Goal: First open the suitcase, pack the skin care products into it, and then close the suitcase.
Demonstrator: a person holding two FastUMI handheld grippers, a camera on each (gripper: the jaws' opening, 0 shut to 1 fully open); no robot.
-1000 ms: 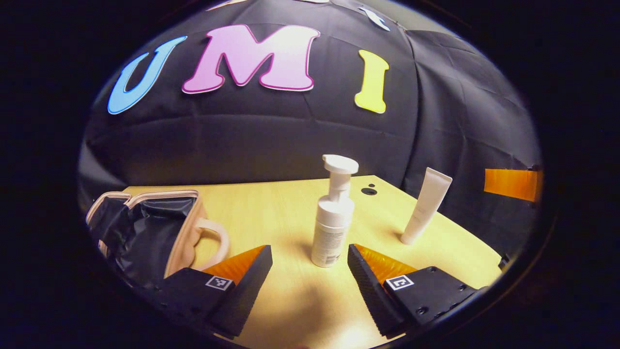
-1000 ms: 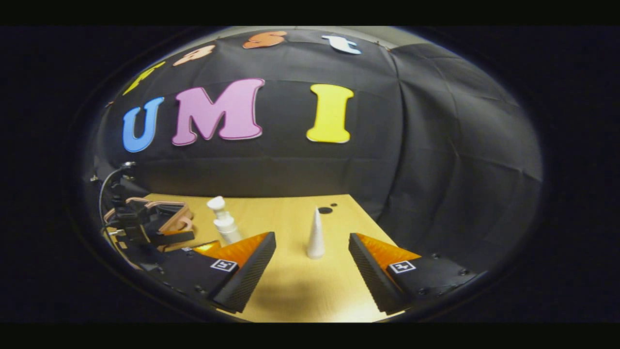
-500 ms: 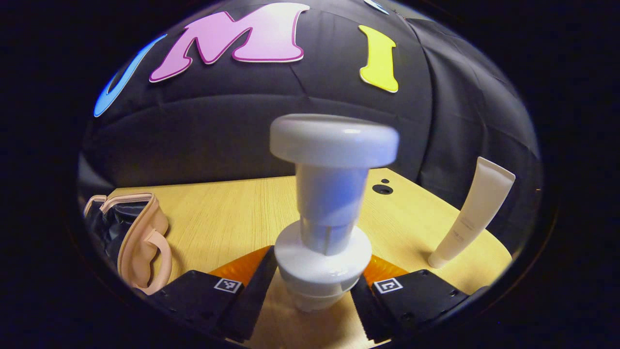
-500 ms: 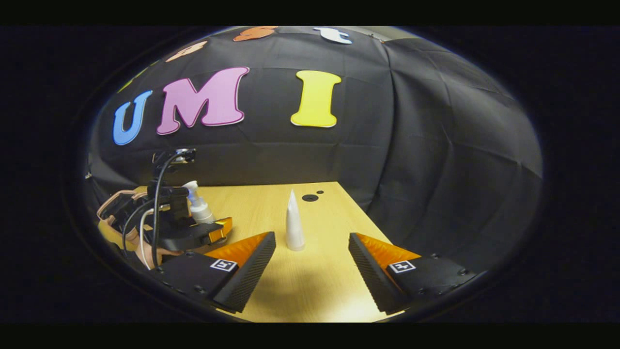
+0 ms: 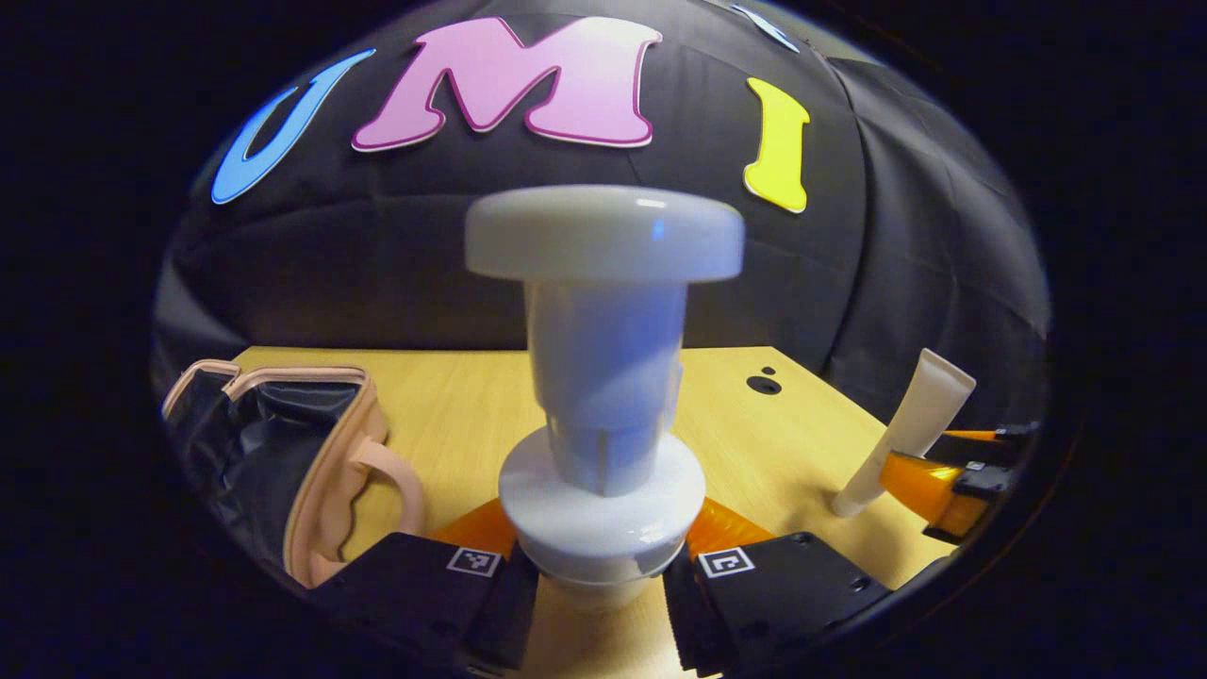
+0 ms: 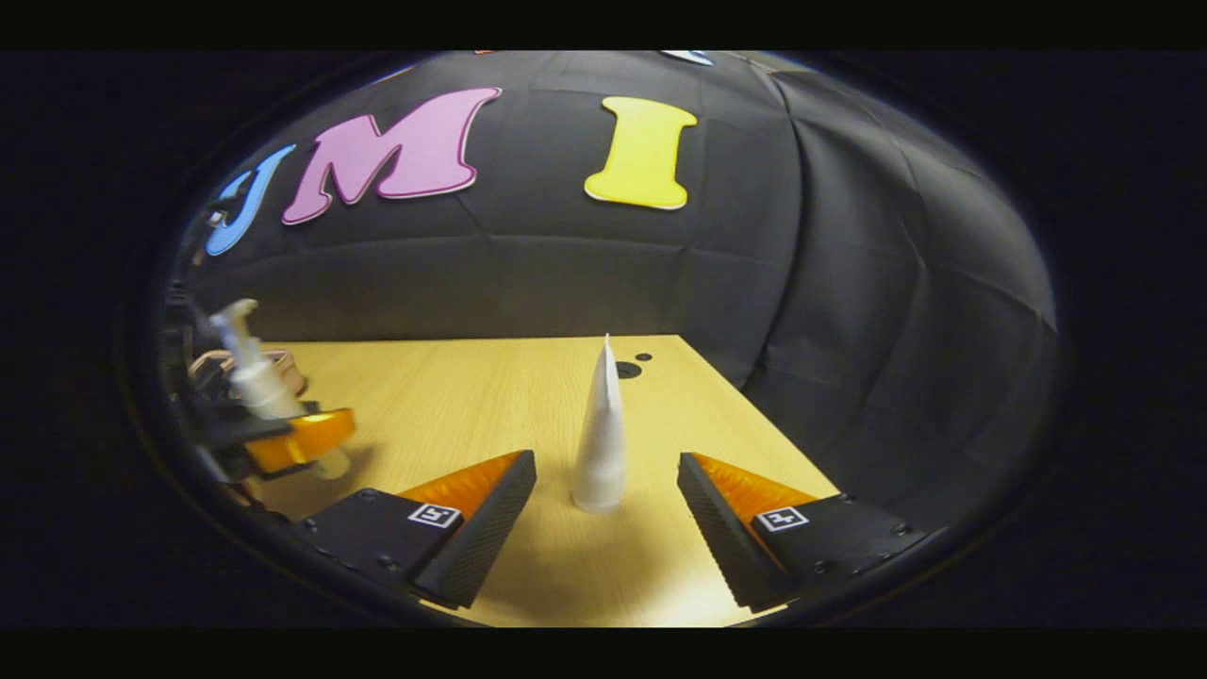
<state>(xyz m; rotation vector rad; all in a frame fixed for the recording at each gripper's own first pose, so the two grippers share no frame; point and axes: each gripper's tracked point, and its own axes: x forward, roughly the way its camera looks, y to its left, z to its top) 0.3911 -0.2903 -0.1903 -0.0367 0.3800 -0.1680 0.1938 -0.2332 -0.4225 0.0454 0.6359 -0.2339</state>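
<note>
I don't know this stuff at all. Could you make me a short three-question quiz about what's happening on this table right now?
1. True or false: the left hand-held gripper is shut on the pump bottle.
2. Which item stands between the open fingers of the right hand-held gripper? A) white tube B) suitcase C) a cup
3. Fill in: the suitcase lies ____, its dark lining showing.

Key: 1 true; 2 A; 3 open.

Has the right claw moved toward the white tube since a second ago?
Yes. The right claw has come closer: the white tube looms larger against the table hole.
</note>
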